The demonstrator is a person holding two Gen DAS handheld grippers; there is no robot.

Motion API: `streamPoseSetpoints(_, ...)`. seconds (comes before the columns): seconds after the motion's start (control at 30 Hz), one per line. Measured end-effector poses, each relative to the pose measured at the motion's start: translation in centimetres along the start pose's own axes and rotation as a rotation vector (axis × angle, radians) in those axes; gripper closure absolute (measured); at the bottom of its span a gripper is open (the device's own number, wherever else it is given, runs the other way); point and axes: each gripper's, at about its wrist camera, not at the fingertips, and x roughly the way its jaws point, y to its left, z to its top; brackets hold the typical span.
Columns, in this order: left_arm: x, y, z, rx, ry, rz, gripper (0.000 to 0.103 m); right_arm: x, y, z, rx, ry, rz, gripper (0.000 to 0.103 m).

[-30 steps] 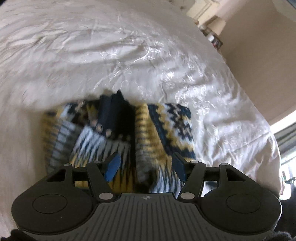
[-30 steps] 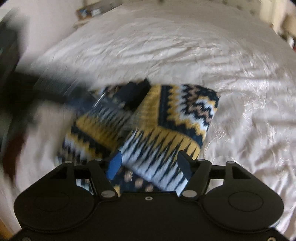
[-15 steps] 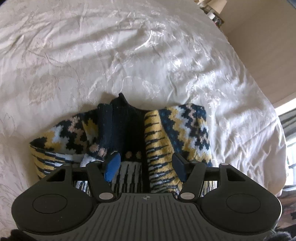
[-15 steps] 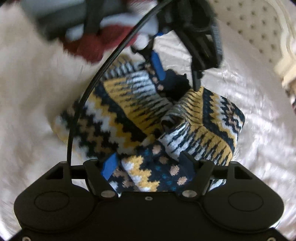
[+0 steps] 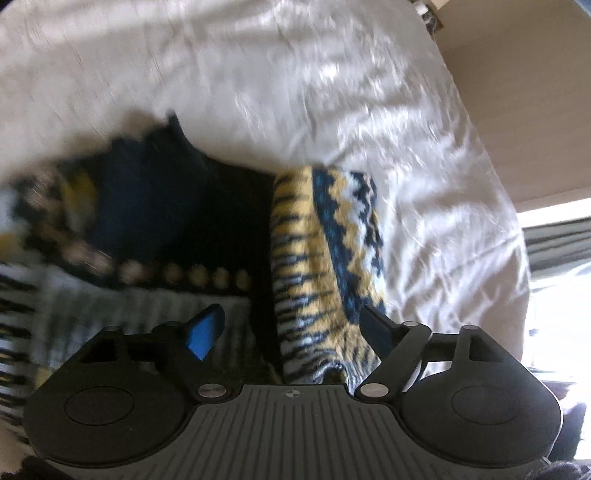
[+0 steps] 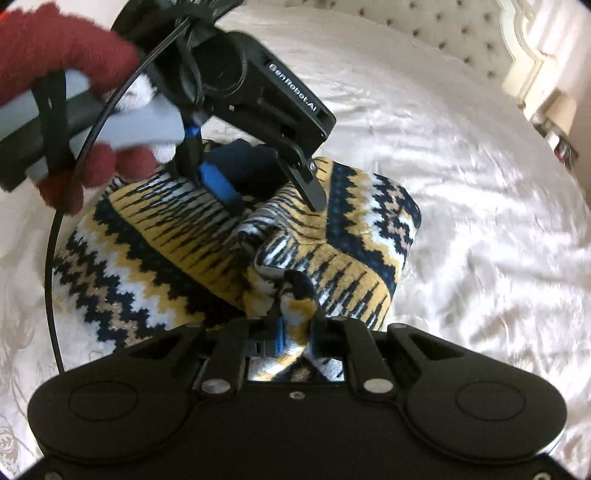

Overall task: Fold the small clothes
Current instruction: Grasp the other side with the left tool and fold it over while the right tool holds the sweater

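Note:
A small knit sweater point(image 6: 147, 236) with yellow, navy and white zigzag bands lies partly folded on the white bedspread point(image 6: 480, 221). My right gripper point(image 6: 295, 332) is shut on a bunched edge of the sweater at its near side. My left gripper point(image 5: 291, 328) is open, low over the sweater point(image 5: 317, 258), with a yellow striped fold between its fingers. In the right wrist view the left gripper point(image 6: 273, 199) hovers open over the sweater's navy collar point(image 6: 240, 158), held by a hand in a red glove point(image 6: 55, 55).
A tufted headboard point(image 6: 424, 33) stands at the far end of the bed. A beige wall point(image 5: 517, 92) and a bright window point(image 5: 561, 258) lie to the right in the left wrist view. A black cable point(image 6: 51, 277) hangs from the left gripper.
My right gripper has shut on the sweater's near edge. My left gripper has moved down closer to the sweater and stays open.

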Motion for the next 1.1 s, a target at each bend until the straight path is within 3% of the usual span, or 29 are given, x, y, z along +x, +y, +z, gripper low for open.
streamPoseSetpoints(0.17, 1.3, -0.8, 0.0, -0.009, -0.024, -0.006, 0.018, 0.0, -0.9, -0.4, 0.022, 0.001, 0.051, 0.086)
streamPoseSetpoints(0.27, 2.0, -1.4, 0.5, -0.016, -0.027, -0.012, 0.010, -0.1, -0.8, -0.5, 0.024, -0.005, 0.074, 0.086)
streamPoseSetpoints(0.4, 3.2, -1.9, 1.3, -0.019, -0.028, -0.006, 0.013, -0.3, -1.1, -0.7, 0.040, -0.010, 0.092, 0.086)
streamPoseSetpoints(0.47, 3.2, -2.0, 1.3, -0.046, -0.056, 0.037, 0.055, -0.4, -1.3, -0.7, 0.048, -0.010, 0.098, 0.086)
streamPoseSetpoints(0.53, 3.0, -2.3, 1.2, -0.051, -0.073, 0.114, 0.070, -0.7, -1.4, -0.8, 0.052, -0.014, 0.097, 0.086)
streamPoseSetpoints(0.6, 2.6, -2.5, 1.0, -0.049, -0.096, 0.114, 0.086, -1.1, -1.7, -0.8, 0.063, -0.020, 0.098, 0.086)
streamPoseSetpoints(0.67, 1.9, -2.9, 0.5, -0.013, -0.128, 0.068, 0.089, -1.2, -1.8, -0.8, 0.069, -0.025, 0.098, 0.086)
streamPoseSetpoints(0.87, -2.2, -4.6, -0.7, 0.066, -0.211, 0.031, 0.089, -3.4, -1.7, -0.1, 0.107, -0.074, 0.106, 0.087)
streamPoseSetpoints(1.1, -9.1, -3.7, -1.7, 0.122, -0.305, 0.025, 0.089, -6.2, 1.6, 3.5, 0.092, -0.168, 0.199, 0.087)
